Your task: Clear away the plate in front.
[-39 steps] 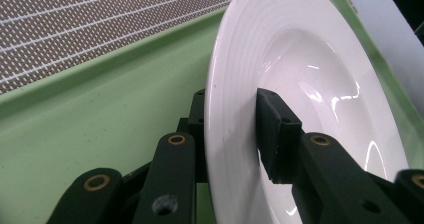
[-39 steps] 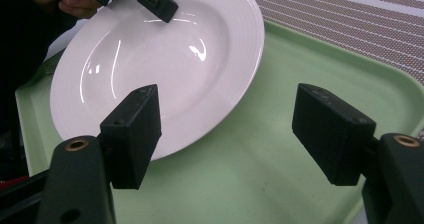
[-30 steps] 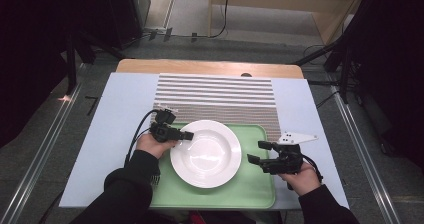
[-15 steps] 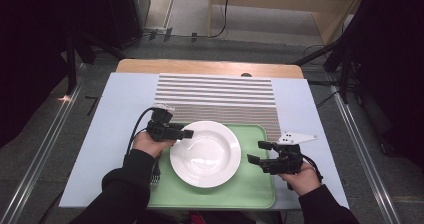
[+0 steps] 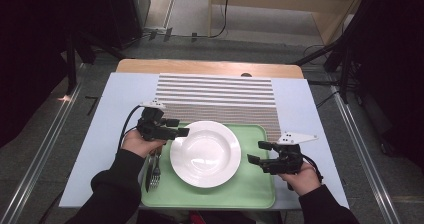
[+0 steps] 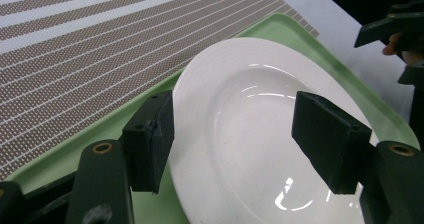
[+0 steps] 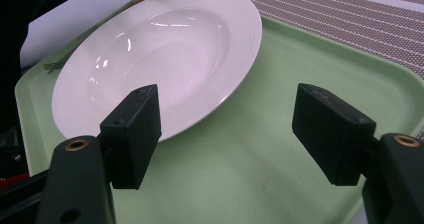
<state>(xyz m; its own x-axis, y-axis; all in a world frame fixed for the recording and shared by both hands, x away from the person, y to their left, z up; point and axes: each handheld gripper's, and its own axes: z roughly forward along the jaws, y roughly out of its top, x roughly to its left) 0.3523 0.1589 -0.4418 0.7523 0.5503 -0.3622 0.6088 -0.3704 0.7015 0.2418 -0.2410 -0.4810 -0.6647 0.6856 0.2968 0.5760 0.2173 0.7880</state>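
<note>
1. The white plate (image 5: 205, 153) lies flat in the green tray (image 5: 255, 196) at the near middle of the worktop (image 5: 115, 91), its far rim close to the tray's far wall and to the striped mat (image 5: 215, 94) beyond.
2. The left claw (image 5: 180, 128) hangs just over the plate's left rim; its jaws have just been opening and now stand well apart, the rim below them, nothing pinched.
3. The right claw (image 5: 256, 152) waits over bare tray to the right of the plate, jaws wide apart and empty.
4. Judged from this, the plate has just been let go; the sound finish is a straight lift of the left claw, clear of the rim, before any sideways move.
5. Cutlery (image 5: 152, 166) lies in the tray's left strip, just beside the plate and under the left forearm: a low retreat could knock it.
6. Open room lies over the mat on the far side and on the bare tray at the right; the near edge is crowded by both sleeves.
</note>
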